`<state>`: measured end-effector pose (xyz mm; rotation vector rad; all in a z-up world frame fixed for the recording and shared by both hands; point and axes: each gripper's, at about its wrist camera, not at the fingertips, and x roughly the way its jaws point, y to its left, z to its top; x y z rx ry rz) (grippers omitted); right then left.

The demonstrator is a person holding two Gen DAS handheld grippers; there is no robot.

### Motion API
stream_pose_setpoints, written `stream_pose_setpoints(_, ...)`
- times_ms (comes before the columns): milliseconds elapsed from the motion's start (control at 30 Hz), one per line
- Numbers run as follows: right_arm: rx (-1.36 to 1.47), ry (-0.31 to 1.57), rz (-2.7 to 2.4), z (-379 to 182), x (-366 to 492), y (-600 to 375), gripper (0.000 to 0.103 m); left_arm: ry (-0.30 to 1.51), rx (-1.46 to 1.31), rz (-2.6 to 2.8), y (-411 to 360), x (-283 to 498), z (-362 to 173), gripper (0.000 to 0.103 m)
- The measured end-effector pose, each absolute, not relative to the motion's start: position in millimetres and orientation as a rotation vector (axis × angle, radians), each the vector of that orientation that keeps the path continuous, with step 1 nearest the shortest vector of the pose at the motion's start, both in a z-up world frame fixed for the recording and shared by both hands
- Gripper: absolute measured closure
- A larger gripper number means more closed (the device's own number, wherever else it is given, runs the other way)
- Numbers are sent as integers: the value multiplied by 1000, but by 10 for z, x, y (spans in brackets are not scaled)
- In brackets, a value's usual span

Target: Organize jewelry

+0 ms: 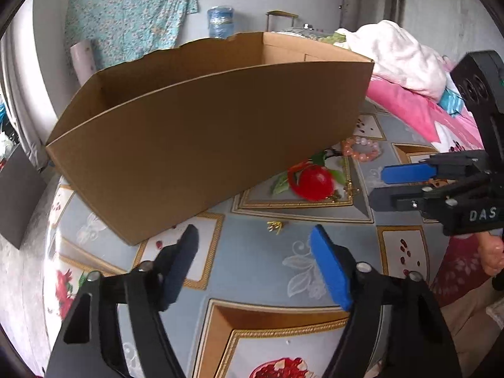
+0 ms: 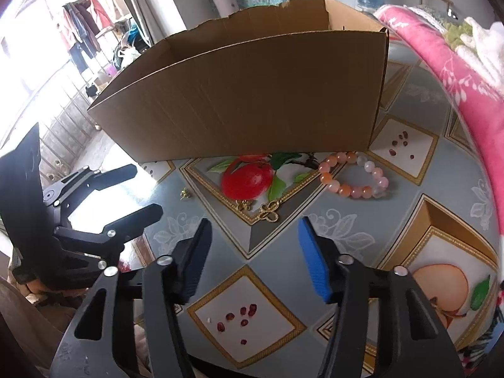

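Observation:
An open brown cardboard box (image 1: 201, 132) stands on the patterned tablecloth; it also shows in the right wrist view (image 2: 252, 94). A pink and orange bead bracelet (image 2: 354, 174) lies by the box's right corner, and it shows in the left wrist view (image 1: 360, 148). A small gold piece (image 1: 274, 226) lies just ahead of my left gripper (image 1: 255, 236), which is open and empty. Two gold ornaments (image 2: 269, 214) (image 2: 244, 204) lie ahead of my right gripper (image 2: 253, 230), open and empty. Another small gold piece (image 2: 186, 192) lies to the left.
A pink blanket (image 2: 456, 72) and white cloth (image 1: 400, 53) border the table on the right. My right gripper shows in the left wrist view (image 1: 378, 186); my left gripper shows in the right wrist view (image 2: 145, 192). The table edge falls off at left.

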<state>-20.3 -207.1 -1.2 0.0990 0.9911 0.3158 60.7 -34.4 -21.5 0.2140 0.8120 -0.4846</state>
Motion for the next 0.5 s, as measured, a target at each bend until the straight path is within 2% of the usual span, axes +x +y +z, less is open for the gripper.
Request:
stream_pose_setpoints(133, 97, 1007, 293, -50, -127, -2086, 64, 795, 216, -535, -431, 636, -213, 47)
stream_pose_setpoints(267, 63, 1013, 277, -85, -83, -2041, 66, 796, 232, -575, -526, 642, -240, 58)
stream_pose_setpoints(367, 19, 1012, 274, -110, -73, -1975, 66, 812, 221, -594, -545, 662, -276, 63)
stream_pose_setpoints(500, -62, 981, 301, -119, -69, -1868, 66, 825, 217, -598, -540, 674, -304, 65)
